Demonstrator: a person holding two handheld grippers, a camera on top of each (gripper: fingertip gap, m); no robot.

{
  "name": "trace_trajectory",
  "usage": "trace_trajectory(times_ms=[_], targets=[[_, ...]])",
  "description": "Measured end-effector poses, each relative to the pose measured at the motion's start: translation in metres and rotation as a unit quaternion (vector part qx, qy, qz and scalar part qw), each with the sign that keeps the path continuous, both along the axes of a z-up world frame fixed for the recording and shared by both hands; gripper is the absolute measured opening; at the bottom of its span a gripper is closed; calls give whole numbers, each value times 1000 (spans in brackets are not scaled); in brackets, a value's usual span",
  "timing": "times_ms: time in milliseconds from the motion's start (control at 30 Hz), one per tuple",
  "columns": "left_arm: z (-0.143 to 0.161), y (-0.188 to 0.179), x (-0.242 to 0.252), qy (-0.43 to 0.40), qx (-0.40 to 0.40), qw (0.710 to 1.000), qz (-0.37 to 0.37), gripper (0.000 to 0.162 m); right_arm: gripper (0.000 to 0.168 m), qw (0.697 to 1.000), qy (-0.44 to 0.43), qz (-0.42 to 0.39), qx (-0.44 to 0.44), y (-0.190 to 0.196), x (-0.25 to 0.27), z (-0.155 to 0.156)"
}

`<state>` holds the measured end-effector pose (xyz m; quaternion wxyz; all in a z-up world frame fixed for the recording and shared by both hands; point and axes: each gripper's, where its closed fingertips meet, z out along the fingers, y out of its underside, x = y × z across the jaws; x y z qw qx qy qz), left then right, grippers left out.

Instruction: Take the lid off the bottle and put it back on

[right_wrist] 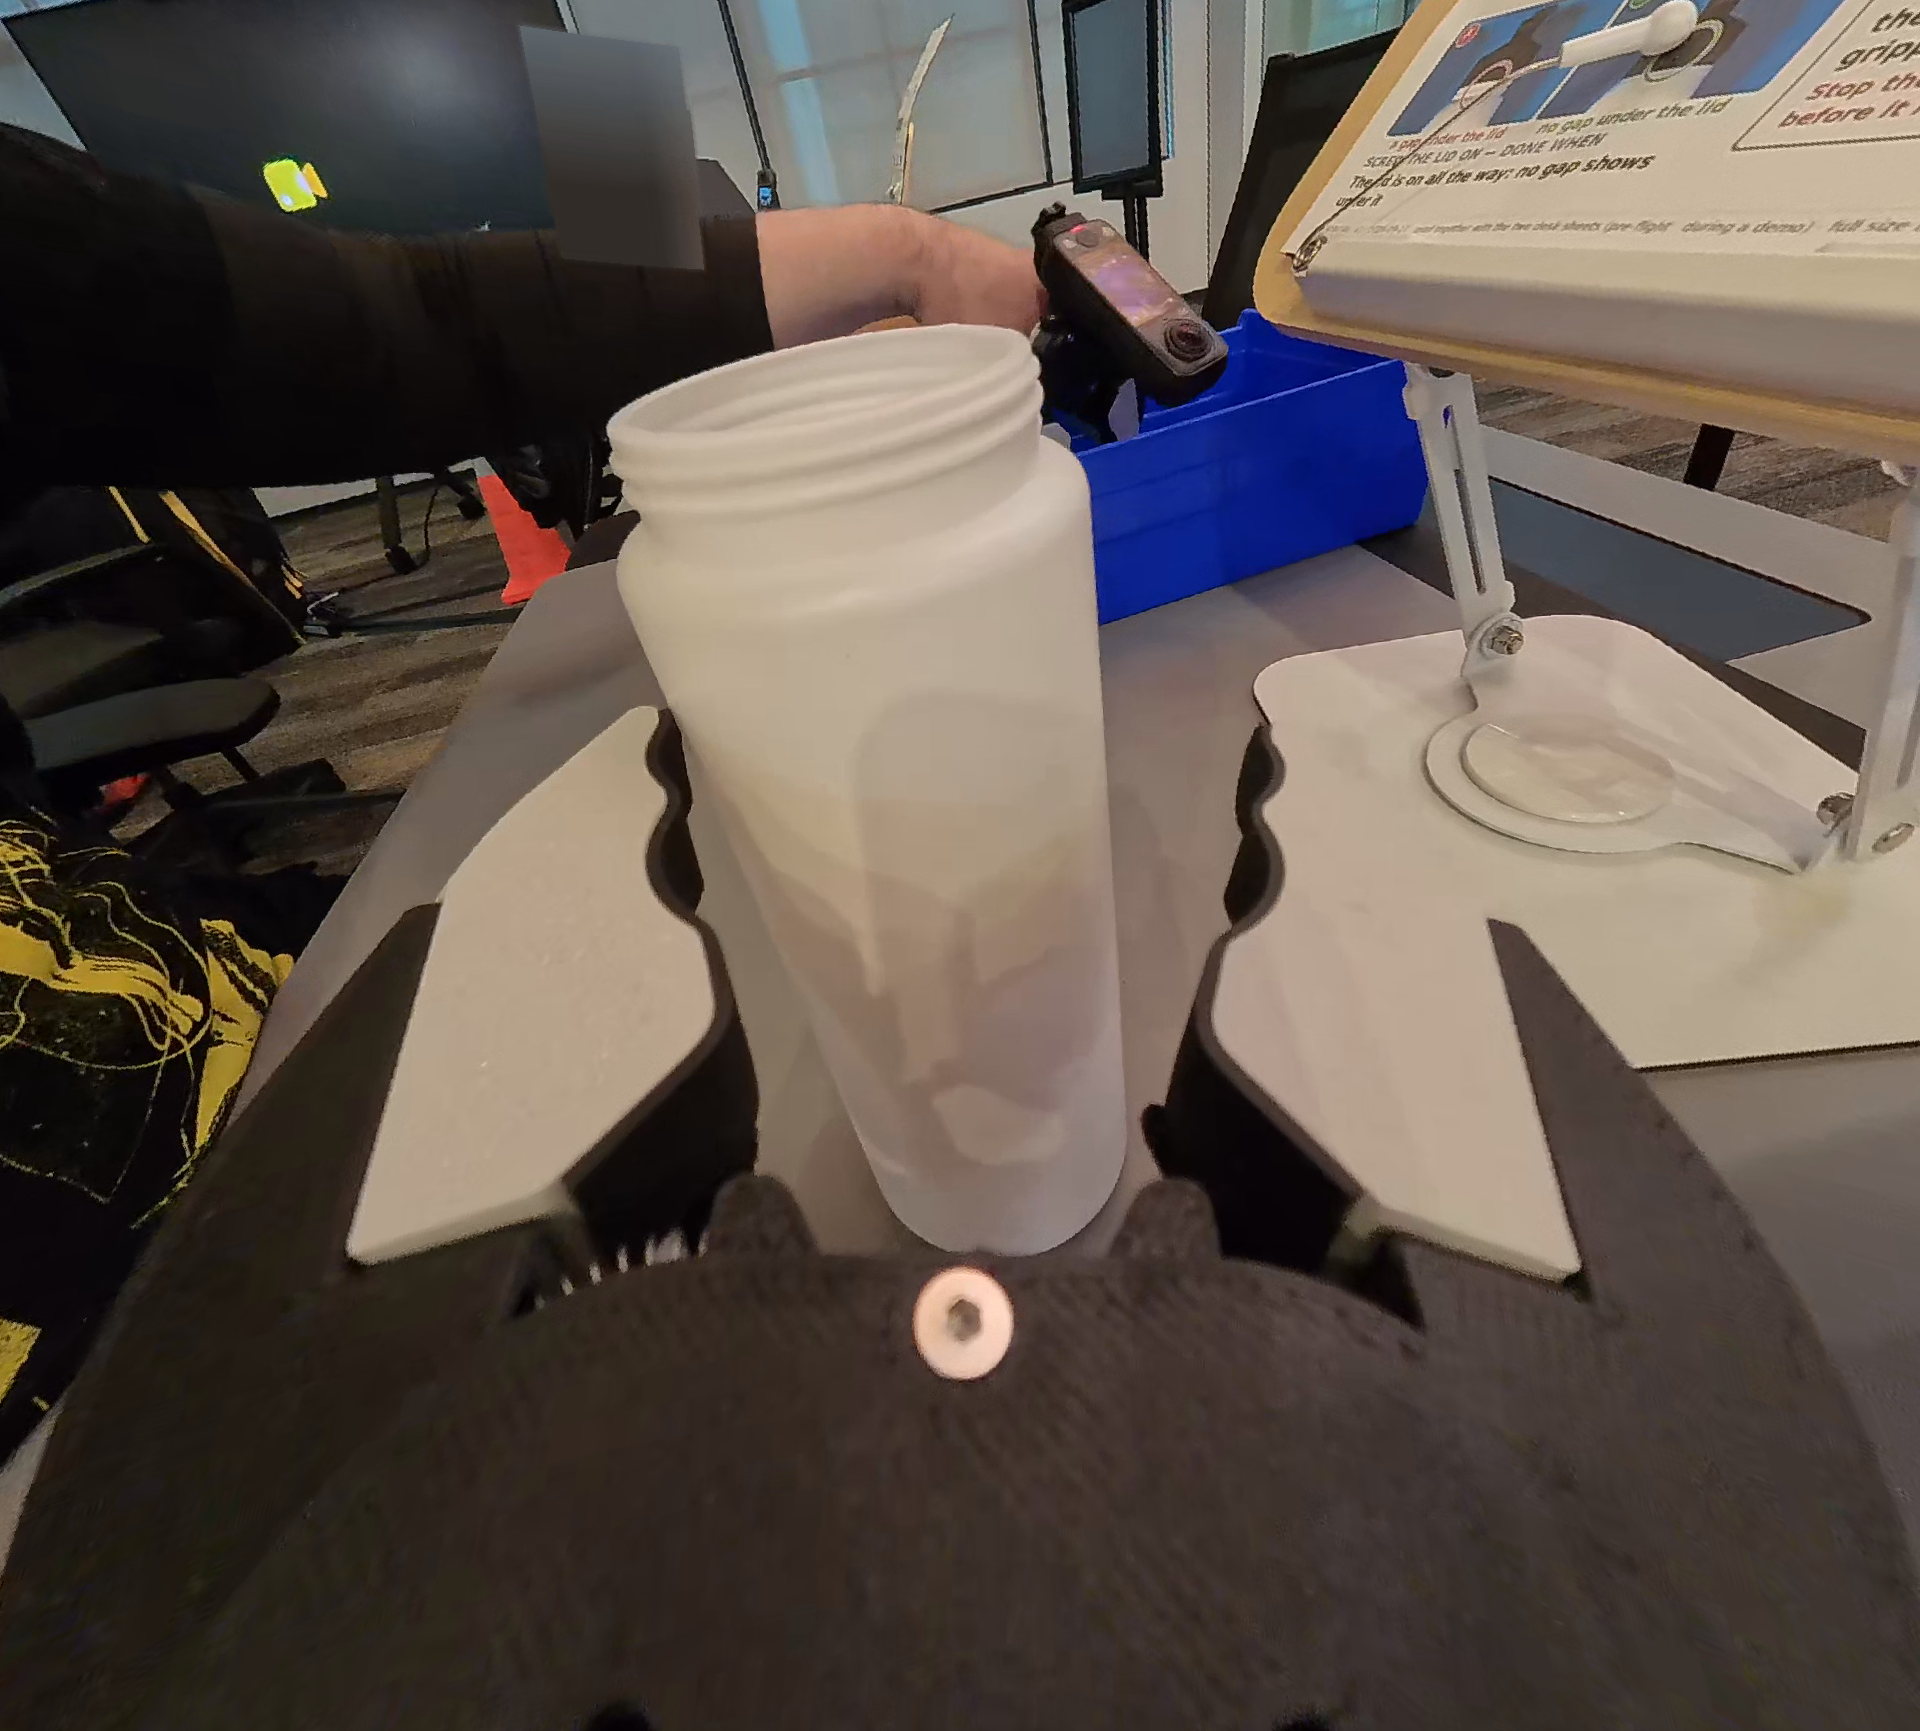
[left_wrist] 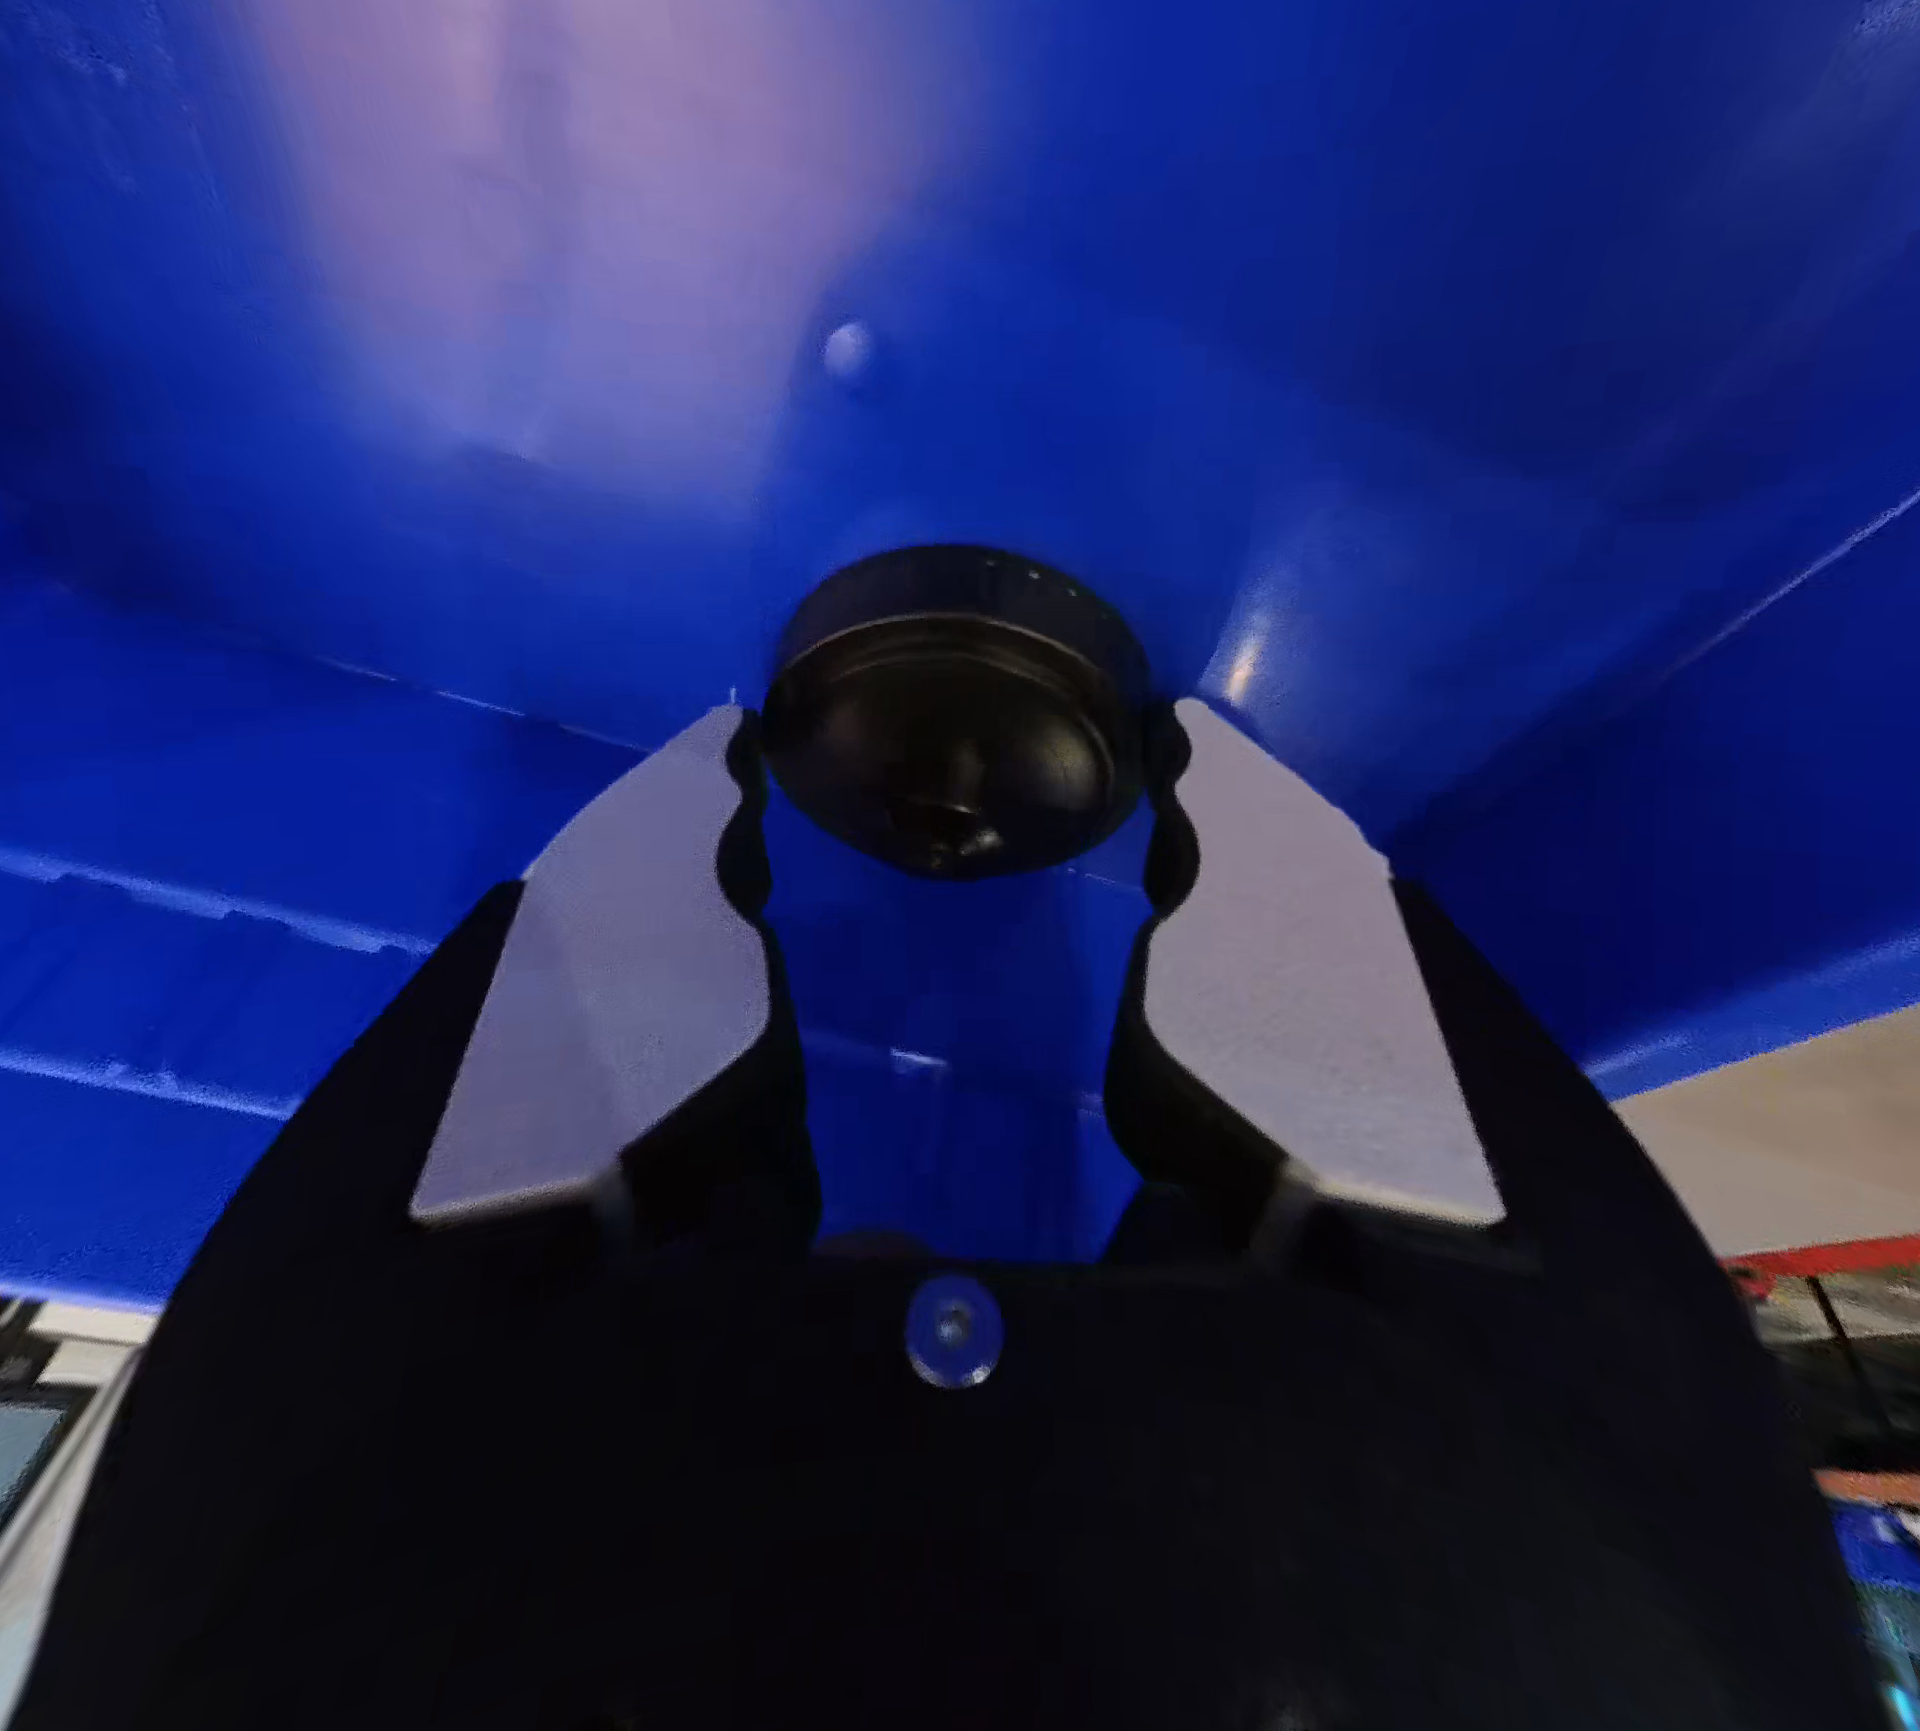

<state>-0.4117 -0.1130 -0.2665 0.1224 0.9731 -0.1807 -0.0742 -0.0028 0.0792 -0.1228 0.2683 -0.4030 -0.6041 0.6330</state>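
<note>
My left gripper (left_wrist: 956, 736) is inside the blue bin (left_wrist: 1351, 227) and is shut on the black lid (left_wrist: 940, 725). Its fingertips (left_wrist: 743, 746) press the rim on both sides, and the lid's hollow underside faces the camera. My right gripper (right_wrist: 961, 788) holds the white translucent bottle (right_wrist: 883, 642), open-mouthed and slightly tilted, above the grey table (right_wrist: 1766, 1162). The bottle touches the left fingertip, and a gap shows at the right fingertip. The bottle's base is hidden behind the gripper body. The right wrist view shows the left gripper (right_wrist: 1122, 320) reaching into the bin (right_wrist: 1247, 476), held by a hand.
A tilted stand with an instruction sheet (right_wrist: 1621, 123) rises at the right on a white base plate (right_wrist: 1558, 902). The person's dark-sleeved arm (right_wrist: 416, 331) crosses behind the bottle. Chairs and monitors stand beyond the table's left edge.
</note>
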Motion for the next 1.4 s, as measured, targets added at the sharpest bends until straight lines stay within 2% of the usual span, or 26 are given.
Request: trace_trajectory(times_ms=[133, 300, 433, 567, 733, 867, 933, 1000, 1167, 1300, 1400], targets=[[1, -1, 1, 8, -12, 1000, -21, 71, 100, 1000, -1, -1, 1, 0, 0, 0], [18, 17, 1, 38, 91, 995, -18, 71, 101, 1000, 6, -6, 7, 2, 2, 4], [58, 33, 20, 63, 220, 973, -21, 70, 101, 1000, 13, -13, 22, 4, 4, 10], [105, 44, 64, 72, 335, 938, -52, 70, 101, 998, 29, -22, 51, 4, 10, 22], [162, 56, 131, 70, 450, 885, -101, 70, 97, 986, 87, -71, 127, 7, 29, 62], [195, 59, 175, 96, 477, 862, -141, 70, 87, 973, 137, -105, 152, -10, 49, 111], [210, 63, 199, 114, 488, 850, -162, 70, 77, 969, 145, -115, 162, -26, 55, 130], [225, 70, 224, 134, 503, 834, -181, 71, 74, 970, 137, -114, 164, -47, 53, 142], [253, 89, 290, 181, 544, 791, -216, 70, 68, 984, 78, -98, 124, -89, 28, 149], [259, 101, 333, 218, 552, 768, -241, 70, 65, 982, 39, -122, 137, -93, 0, 140], [262, 107, 360, 223, 560, 756, -255, 70, 61, 987, 8, -109, 116, -95, -12, 131]])
